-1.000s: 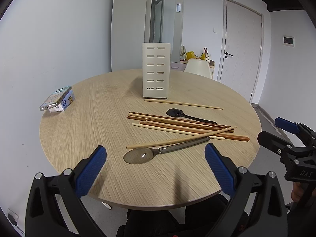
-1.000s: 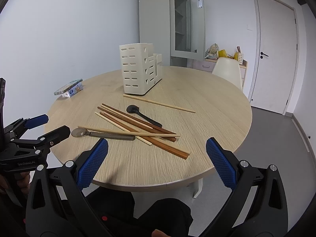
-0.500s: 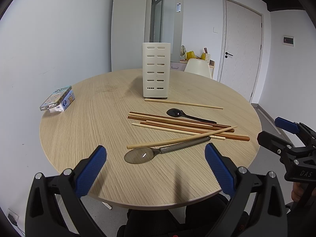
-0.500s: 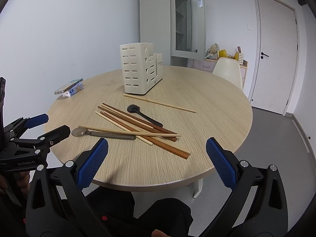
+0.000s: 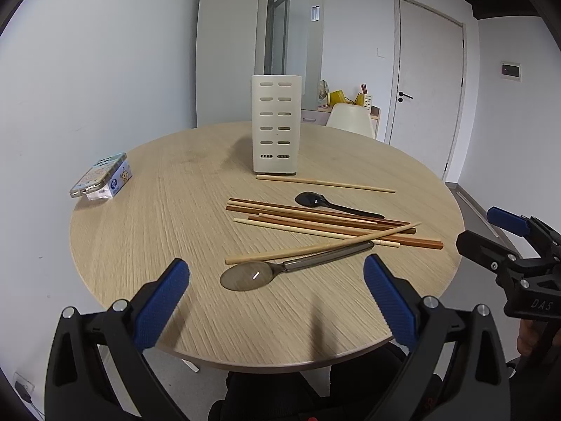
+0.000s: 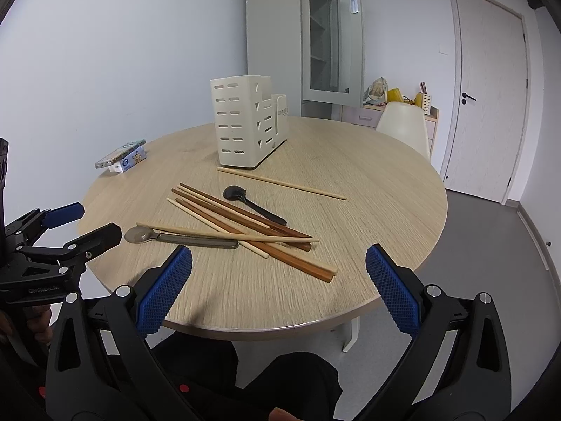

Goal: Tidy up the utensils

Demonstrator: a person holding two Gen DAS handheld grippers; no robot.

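Observation:
Several wooden chopsticks (image 5: 315, 219) (image 6: 238, 215), pale and dark brown, lie in a loose pile on the round wooden table (image 5: 157, 231). A metal spoon (image 5: 249, 276) (image 6: 140, 235) lies nearest me, and a black spoon (image 5: 310, 199) (image 6: 235, 193) sits behind the pile. One pale chopstick (image 5: 326, 183) lies apart, in front of the cream slotted utensil holder (image 5: 276, 122) (image 6: 245, 122). My left gripper (image 5: 277, 298) (image 6: 73, 222) hangs open over the table's near edge. My right gripper (image 6: 280, 287) (image 5: 491, 228) is open too, off the table's right side. Neither holds anything.
A phone rests on a small tissue pack (image 5: 105, 177) (image 6: 122, 156) at the table's left edge. Behind the table stand a cream chair (image 6: 403, 122), a cabinet (image 6: 315, 35) and a closed door (image 6: 491, 87). The person's dark-clothed legs (image 6: 280, 379) show below the table edge.
The views have shifted only slightly. Both grippers stay open and nothing on the table has moved.

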